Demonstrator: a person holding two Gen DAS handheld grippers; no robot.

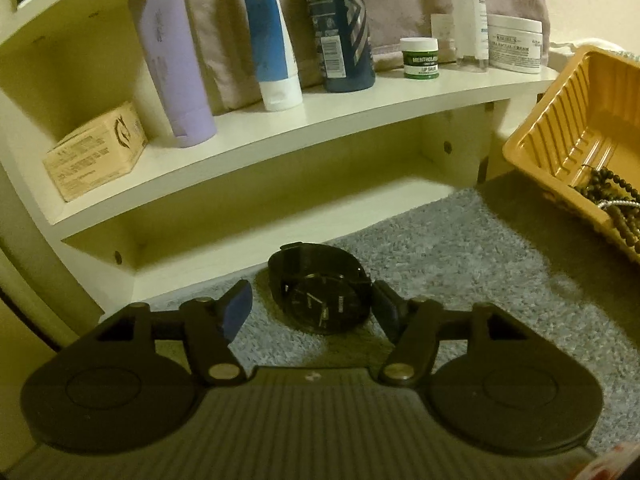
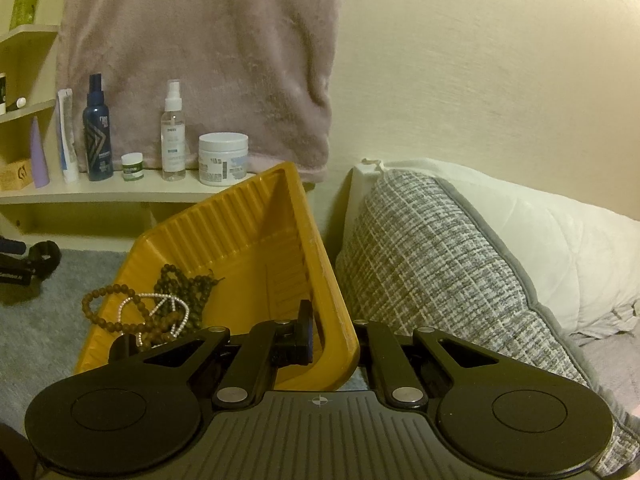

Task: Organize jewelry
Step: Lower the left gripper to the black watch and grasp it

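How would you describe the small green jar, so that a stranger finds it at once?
Look at the white shelf against the wall, with its row of toiletries. The small green jar stands between the dark blue bottle and the clear spray bottle. It is the shortest item there, and the only green one.

One black watch (image 1: 320, 300), one yellow tray (image 2: 336, 280) of bead strands (image 2: 168, 304), two tubes (image 1: 176, 64), two bottles (image 1: 344, 24), two jars (image 1: 516, 42), one box (image 1: 96, 152).

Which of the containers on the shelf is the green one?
The small lip balm jar, green with a white lid, standing between the dark blue bottle and the clear spray bottle.
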